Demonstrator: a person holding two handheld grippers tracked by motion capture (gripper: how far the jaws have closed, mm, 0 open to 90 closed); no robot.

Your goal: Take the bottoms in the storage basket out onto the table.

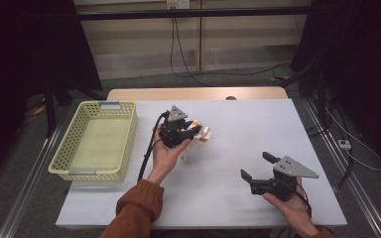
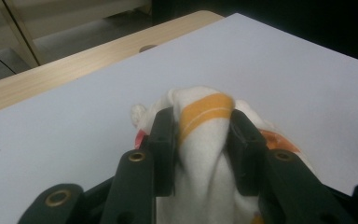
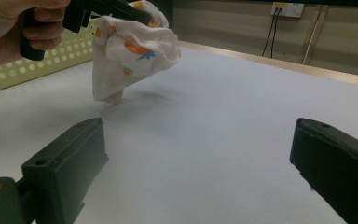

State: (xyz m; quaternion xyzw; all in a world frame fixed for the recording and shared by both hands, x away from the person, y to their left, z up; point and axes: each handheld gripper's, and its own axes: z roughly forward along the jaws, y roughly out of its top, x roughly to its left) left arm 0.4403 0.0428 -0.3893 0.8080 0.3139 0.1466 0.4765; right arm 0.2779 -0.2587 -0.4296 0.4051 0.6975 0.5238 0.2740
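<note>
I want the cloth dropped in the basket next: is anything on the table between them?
Nothing visible. The left gripper holds the cloth bunched above the table; the basket sits farther left, past bare tabletop.

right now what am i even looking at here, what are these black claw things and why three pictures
A person sits at a white table holding a hand-operated gripper in each hand. The high view looks down from above; the other two pictures come from cameras riding on each gripper. The left gripper is clamped on a bunched white cloth with orange stripes, lifted so only its lowest tip meets the table. The right gripper waits with its jaws wide apart and nothing between them. A pale green basket sits at the left.
</note>
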